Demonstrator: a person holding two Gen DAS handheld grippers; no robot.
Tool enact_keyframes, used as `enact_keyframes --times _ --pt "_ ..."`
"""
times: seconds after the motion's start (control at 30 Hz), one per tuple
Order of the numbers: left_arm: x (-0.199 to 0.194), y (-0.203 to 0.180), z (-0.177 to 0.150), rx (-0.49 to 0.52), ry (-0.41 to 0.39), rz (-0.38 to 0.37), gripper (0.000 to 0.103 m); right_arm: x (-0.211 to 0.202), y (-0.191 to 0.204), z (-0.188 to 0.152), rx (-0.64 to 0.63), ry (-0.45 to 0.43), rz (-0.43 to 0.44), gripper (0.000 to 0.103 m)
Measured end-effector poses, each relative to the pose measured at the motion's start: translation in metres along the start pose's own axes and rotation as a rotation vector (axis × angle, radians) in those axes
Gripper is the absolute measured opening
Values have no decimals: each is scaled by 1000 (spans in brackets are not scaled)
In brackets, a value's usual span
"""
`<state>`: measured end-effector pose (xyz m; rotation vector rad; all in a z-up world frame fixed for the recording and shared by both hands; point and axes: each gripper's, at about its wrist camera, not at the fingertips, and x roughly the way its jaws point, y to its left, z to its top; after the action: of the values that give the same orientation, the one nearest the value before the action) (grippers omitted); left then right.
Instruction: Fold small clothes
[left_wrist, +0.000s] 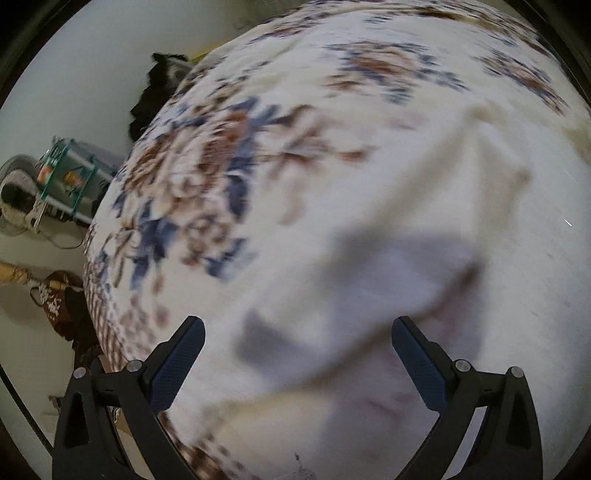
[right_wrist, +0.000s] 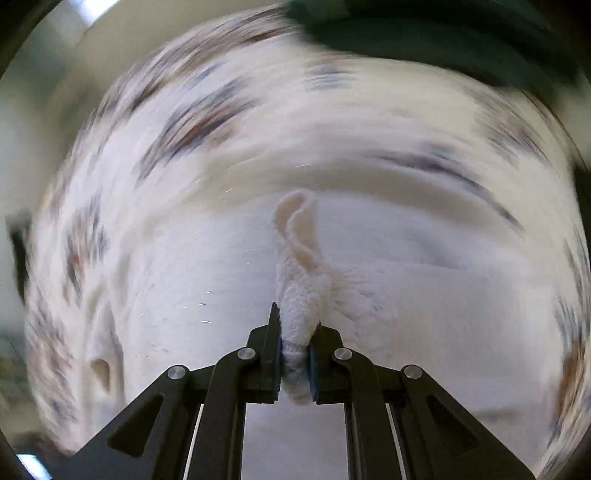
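Left wrist view, heavy motion blur. My left gripper has its fingers spread wide apart, nothing between the pads. Directly ahead of them lies the white garment, a pale cloth with a raised fold running diagonally, lying on the floral bedspread. The garment sits toward the near edge of the bedspread, just ahead of my fingertips; whether the tips touch the cloth I cannot tell. Grey shadows fall on the cloth between the two fingers.

Right wrist view, also strongly blurred. My right gripper is clamped on a bunched ridge of the white garment; the fluffy fabric is pinched between the two pads and bulges out ahead of them, ending in a curled loop of hem. The rest of the cloth spreads to either side over the bedspread, blue and brown print visible round its edges.

Off the bedspread's left edge in the left view: a dark bundle, a teal-framed box, a brown printed item on the floor.
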<state>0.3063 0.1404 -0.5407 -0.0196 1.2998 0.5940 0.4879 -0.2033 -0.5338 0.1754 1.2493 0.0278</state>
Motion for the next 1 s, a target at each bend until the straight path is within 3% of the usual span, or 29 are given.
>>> enact_keyframes --times 0.13,0.17,0.23,0.33,0.4,0.47,0.5,0.53,0.67,0.73,0.77,0.8,0.93,1.0 --pt "17 36 7 -65 31 -19 103 50 150 -3 -265 45 -2 11" --pt "19 43 8 -77 34 -26 103 50 150 -3 -265 45 -2 11" --pt "24 58 11 -102 40 -34 103 56 188 -14 -319 58 6 11" --pt "28 82 14 -134 49 -60 103 71 210 -28 -364 96 -45 14" --pt "27 96 12 -148 57 -87 103 73 206 -32 -354 126 -53 16" --pt "27 117 8 -173 76 -122 103 66 197 -30 -306 164 12 33" --pt "27 127 5 -186 84 -142 103 57 184 -29 -249 199 76 54" --pt "27 139 1 -204 90 -165 103 46 168 -30 -179 226 150 66" --pt "37 180 -21 -248 147 -247 103 3 99 -43 0 246 230 67" --pt "52 194 -36 -274 199 -295 103 -20 47 -64 83 262 190 67" --pt "62 198 -44 -290 236 -332 103 -20 47 -64 83 262 190 67" --pt "73 201 -52 -313 272 -370 103 -28 11 -85 148 290 161 68" --pt "108 191 -73 -382 381 -489 98 -23 -30 -112 216 348 119 68" --pt "111 176 -72 -350 379 -478 97 -11 -38 -125 223 384 80 68"
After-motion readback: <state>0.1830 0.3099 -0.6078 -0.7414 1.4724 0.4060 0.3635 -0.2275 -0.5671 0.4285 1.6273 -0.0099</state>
